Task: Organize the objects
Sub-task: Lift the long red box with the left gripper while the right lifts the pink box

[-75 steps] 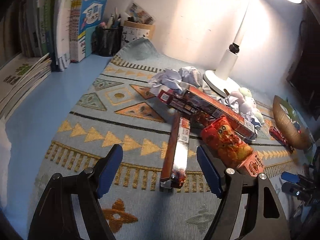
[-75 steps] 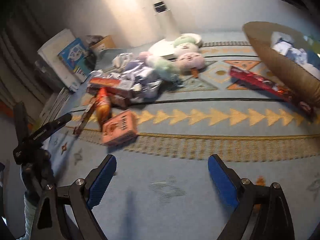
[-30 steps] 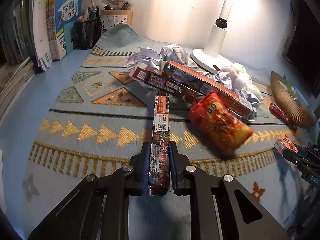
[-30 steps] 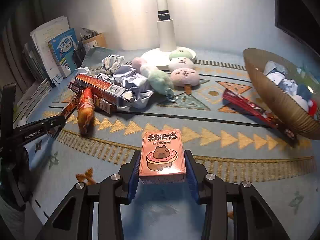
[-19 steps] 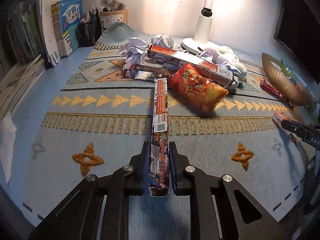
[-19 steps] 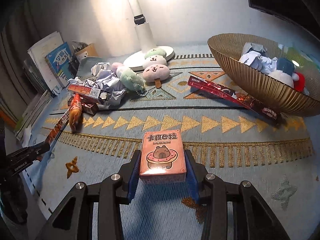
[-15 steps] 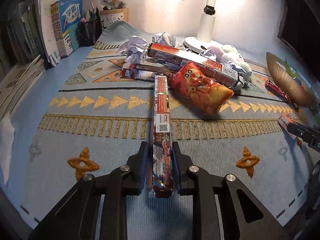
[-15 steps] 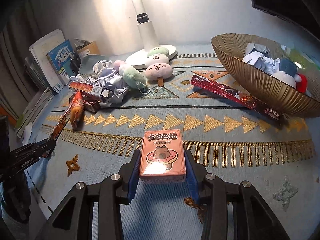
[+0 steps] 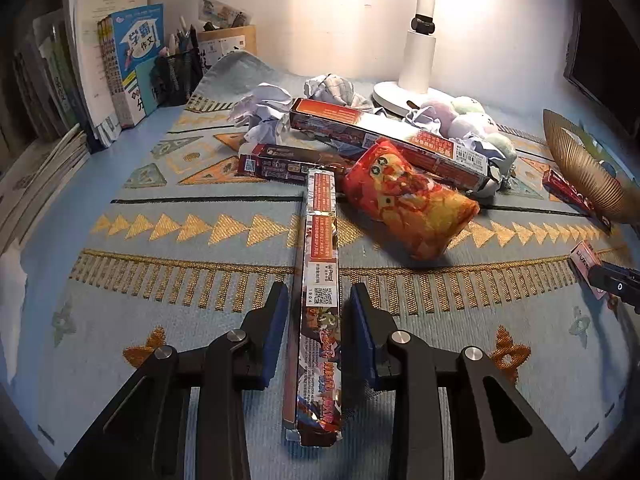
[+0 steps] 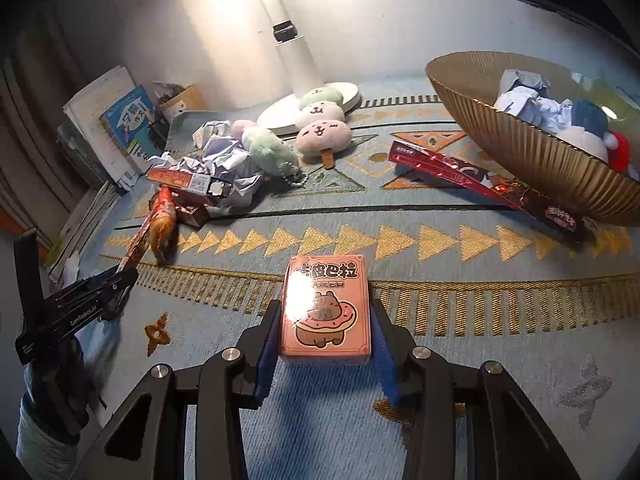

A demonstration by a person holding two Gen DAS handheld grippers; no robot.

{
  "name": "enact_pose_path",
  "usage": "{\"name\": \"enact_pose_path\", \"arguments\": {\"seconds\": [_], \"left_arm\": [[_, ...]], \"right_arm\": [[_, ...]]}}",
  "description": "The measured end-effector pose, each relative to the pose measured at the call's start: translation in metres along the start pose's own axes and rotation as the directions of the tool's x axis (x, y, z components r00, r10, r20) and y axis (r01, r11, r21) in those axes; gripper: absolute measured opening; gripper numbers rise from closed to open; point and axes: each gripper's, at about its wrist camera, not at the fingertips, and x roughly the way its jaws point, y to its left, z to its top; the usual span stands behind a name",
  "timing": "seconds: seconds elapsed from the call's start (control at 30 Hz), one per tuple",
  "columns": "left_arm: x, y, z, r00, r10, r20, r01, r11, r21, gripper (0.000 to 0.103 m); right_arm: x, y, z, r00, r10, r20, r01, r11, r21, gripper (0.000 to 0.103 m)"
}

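My left gripper [image 9: 319, 330] has its jaws parted on either side of a long narrow foil snack box [image 9: 319, 288] that lies on the patterned mat [image 9: 172, 304]; a gap shows on both sides of the box. My right gripper [image 10: 324, 342] is shut on a pink card box with a capybara picture [image 10: 325, 310], held just above the mat. The long box and the left gripper also show at the left of the right wrist view [image 10: 136, 248].
An orange snack bag [image 9: 408, 204], two long boxes [image 9: 392, 144], crumpled paper [image 9: 264, 108], plush toys [image 10: 320, 128] and a lamp base [image 9: 400, 92] lie behind. A gold bowl [image 10: 532, 160] with paper and toys stands at right, a red packet [image 10: 472, 180] beside it. Books [image 9: 120, 64] line the left.
My left gripper, shut on the long box half a second ago, has opened and the box now rests on the mat. My right gripper still holds the pink box, slightly lower.
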Motion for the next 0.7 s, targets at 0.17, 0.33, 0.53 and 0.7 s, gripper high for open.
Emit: {"name": "enact_pose_path", "arguments": {"seconds": [0.17,0.33,0.53,0.7], "left_arm": [[-0.001,-0.001,-0.001,1.0,0.006,0.002,-0.006,1.0,-0.003,0.029],[-0.001,-0.001,-0.001,1.0,0.007,0.004,-0.007,1.0,-0.004,0.029],[0.0,-0.002,-0.001,1.0,0.01,0.005,-0.01,1.0,-0.004,0.029],[0.0,-0.001,0.0,1.0,0.009,0.005,-0.009,1.0,-0.005,0.029]], "right_arm": [[0.001,0.003,-0.001,0.999,0.03,-0.02,-0.031,0.999,-0.021,0.042],[0.001,-0.003,0.001,0.998,0.063,-0.023,-0.063,0.998,0.003,0.042],[0.001,-0.011,0.002,0.993,0.119,-0.028,-0.118,0.992,0.044,0.042],[0.001,-0.006,0.002,0.995,0.101,-0.028,-0.1,0.995,0.019,0.042]]}}
